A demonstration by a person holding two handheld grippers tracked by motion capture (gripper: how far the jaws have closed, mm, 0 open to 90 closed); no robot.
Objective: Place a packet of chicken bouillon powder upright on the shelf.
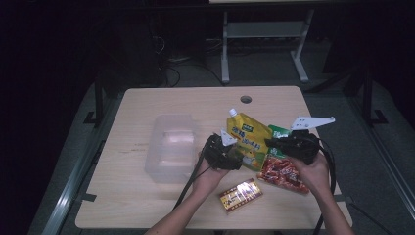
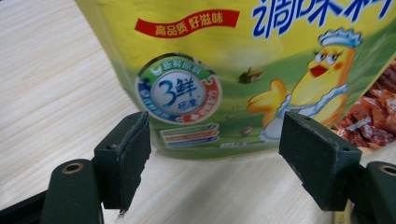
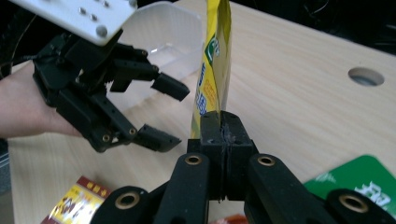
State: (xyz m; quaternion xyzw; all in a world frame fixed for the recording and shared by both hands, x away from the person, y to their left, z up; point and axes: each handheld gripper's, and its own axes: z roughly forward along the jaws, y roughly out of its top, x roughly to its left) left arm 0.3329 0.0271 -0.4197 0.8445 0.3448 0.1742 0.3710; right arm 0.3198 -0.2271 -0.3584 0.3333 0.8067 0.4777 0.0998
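A yellow spouted pouch with a cartoon chick (image 1: pixel 247 137) is held upright in the middle of the table. My right gripper (image 1: pixel 269 143) is shut on its right edge; the right gripper view shows the pouch (image 3: pixel 215 60) edge-on, rising from the closed jaws (image 3: pixel 223 119). My left gripper (image 1: pixel 236 157) is open at the pouch's lower left. In the left gripper view its jaws (image 2: pixel 217 135) stand wide apart just short of the pouch's bottom edge (image 2: pixel 224 60), not touching it. From the right gripper view, the left gripper (image 3: pixel 176 115) is open beside the pouch.
A clear plastic box (image 1: pixel 171 147) sits left of the left hand. A red snack bag (image 1: pixel 281 171) and a green packet (image 1: pixel 279 132) lie under the right gripper. A yellow-red packet (image 1: pixel 240 194) lies near the front edge. A cable hole (image 1: pixel 245 99) is at the back.
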